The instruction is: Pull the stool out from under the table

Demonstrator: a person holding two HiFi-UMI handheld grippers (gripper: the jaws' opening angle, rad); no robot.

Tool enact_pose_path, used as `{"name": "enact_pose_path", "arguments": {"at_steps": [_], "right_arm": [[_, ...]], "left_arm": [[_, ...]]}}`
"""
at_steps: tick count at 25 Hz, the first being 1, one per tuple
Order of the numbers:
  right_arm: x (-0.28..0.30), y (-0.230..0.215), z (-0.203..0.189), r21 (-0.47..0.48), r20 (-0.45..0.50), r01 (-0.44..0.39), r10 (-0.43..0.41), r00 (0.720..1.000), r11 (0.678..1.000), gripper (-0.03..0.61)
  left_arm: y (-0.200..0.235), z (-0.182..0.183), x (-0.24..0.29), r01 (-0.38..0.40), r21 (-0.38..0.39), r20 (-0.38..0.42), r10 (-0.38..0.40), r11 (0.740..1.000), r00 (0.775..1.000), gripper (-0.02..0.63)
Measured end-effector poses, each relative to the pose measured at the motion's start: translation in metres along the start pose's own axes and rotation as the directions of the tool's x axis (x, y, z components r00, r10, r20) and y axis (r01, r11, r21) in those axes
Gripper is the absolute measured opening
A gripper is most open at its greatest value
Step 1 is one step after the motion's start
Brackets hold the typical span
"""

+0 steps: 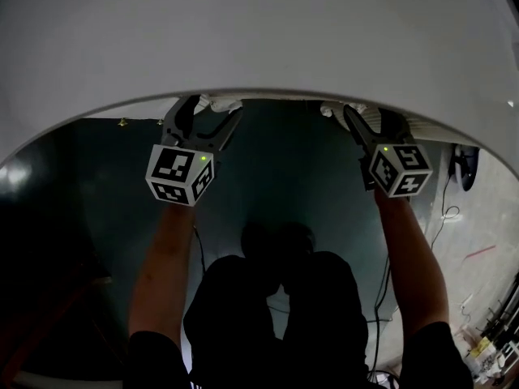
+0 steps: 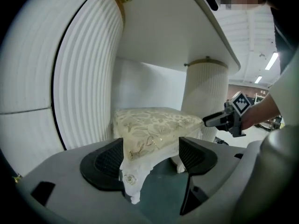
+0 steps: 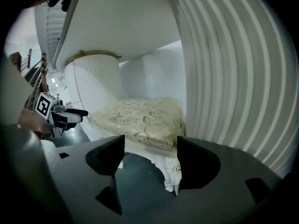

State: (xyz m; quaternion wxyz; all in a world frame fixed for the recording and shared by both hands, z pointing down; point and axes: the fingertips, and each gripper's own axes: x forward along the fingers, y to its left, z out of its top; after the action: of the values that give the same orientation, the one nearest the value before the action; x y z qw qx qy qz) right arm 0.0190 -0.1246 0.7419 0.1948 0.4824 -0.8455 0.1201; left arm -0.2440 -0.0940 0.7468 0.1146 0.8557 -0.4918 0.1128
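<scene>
The stool has a cream floral cushion and white carved legs, and it stands under the white table between two fluted table legs. From the head view only small white bits of the stool show at the table's edge. My left gripper is open around the stool's near left corner; the carved leg hangs between its jaws and the pads do not press on it. My right gripper is open too, with the stool's near right corner and leg just inside its right pad. Both grippers reach under the table's rim.
A fluted white table leg stands close on the stool's left and another close on its right. The floor is dark and glossy. Cables lie on the floor at the right. The person's legs are below the grippers.
</scene>
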Motion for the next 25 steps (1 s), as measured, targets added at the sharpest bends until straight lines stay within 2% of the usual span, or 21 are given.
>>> {"name": "enact_pose_path", "arguments": {"at_steps": [5, 10, 16, 21, 25], "right_arm": [[0.007, -0.010, -0.008, -0.023, -0.015, 0.037, -0.038, 0.999, 0.999, 0.296], [0.013, -0.009, -0.008, -0.046, 0.013, 0.003, -0.003, 1.000, 0.999, 0.296], [0.012, -0.006, -0.009, -0.048, 0.013, -0.041, 0.042, 0.999, 0.998, 0.296], [0.008, -0.003, -0.007, -0.035, 0.007, -0.061, 0.062, 0.998, 0.997, 0.297], [0.004, 0.000, -0.010, -0.053, -0.015, -0.089, 0.088, 0.996, 0.995, 0.296]], "left_arm": [[0.006, -0.005, 0.013, -0.016, 0.019, -0.006, 0.016, 1.000, 1.000, 0.373], [0.006, -0.012, 0.023, -0.009, 0.031, -0.014, 0.009, 0.999, 1.000, 0.373], [0.012, -0.014, 0.033, -0.063, -0.030, 0.003, 0.063, 0.998, 0.998, 0.374], [0.008, -0.009, 0.030, -0.077, -0.080, -0.020, 0.076, 0.994, 0.997, 0.373], [0.009, -0.010, 0.029, -0.090, -0.058, -0.068, 0.086, 0.994, 0.994, 0.373]]}}
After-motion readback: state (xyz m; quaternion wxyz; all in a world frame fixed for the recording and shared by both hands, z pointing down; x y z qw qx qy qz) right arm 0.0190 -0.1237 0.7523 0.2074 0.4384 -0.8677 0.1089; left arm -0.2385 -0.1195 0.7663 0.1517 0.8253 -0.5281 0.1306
